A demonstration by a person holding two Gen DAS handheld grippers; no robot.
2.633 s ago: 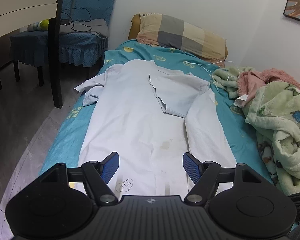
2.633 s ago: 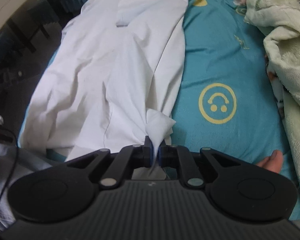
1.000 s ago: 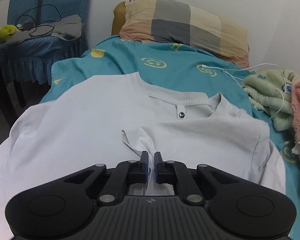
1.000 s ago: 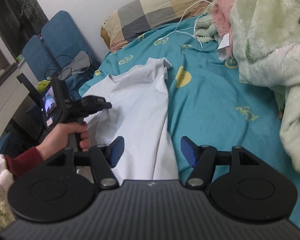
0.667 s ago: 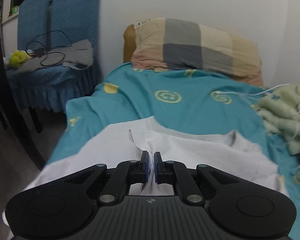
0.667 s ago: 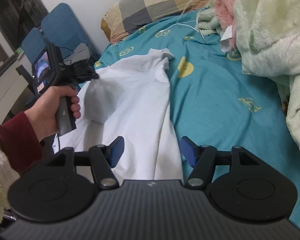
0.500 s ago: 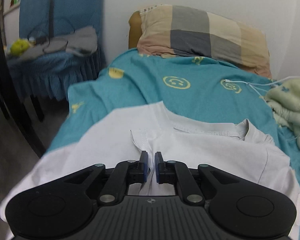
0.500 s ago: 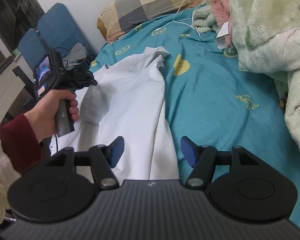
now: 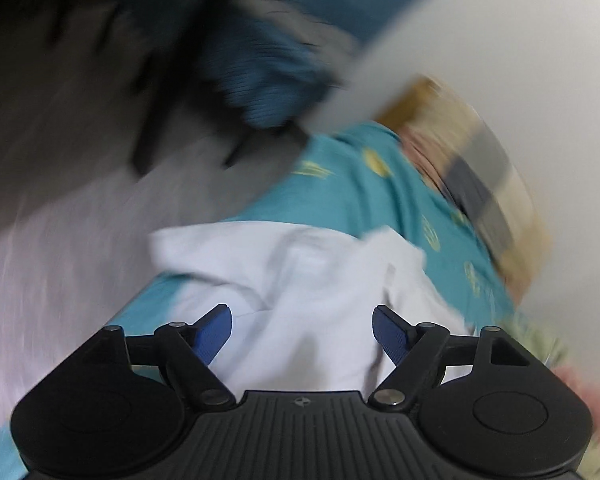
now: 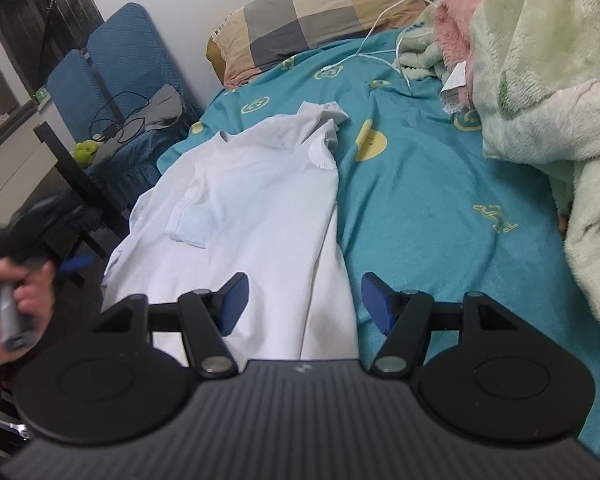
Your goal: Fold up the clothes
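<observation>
A white shirt point(image 10: 256, 200) lies lengthwise on the teal bedsheet point(image 10: 428, 200), both sleeves folded in over its body. In the blurred, tilted left wrist view the shirt point(image 9: 300, 280) fills the middle. My left gripper point(image 9: 302, 330) hangs over it with its jaws opening and nothing between the blue pads. In the right wrist view that left gripper point(image 10: 74, 262) shows blurred at the far left, held in a hand point(image 10: 16, 300) beside the bed's edge. My right gripper point(image 10: 304, 300) stands open above the shirt's lower part, empty.
A checked pillow point(image 10: 320, 12) lies at the head of the bed. Fluffy green and pink blankets point(image 10: 540, 100) pile up along the right side, with a white cable point(image 10: 384, 40) near them. A blue chair point(image 10: 112, 80) with cables and a dark table leg point(image 10: 76, 176) stand left of the bed.
My left gripper let go of the folded sleeve, opened, swung fast to the left off the shirt and rolled. The sleeve now rests on the shirt. The right gripper stayed put, open.
</observation>
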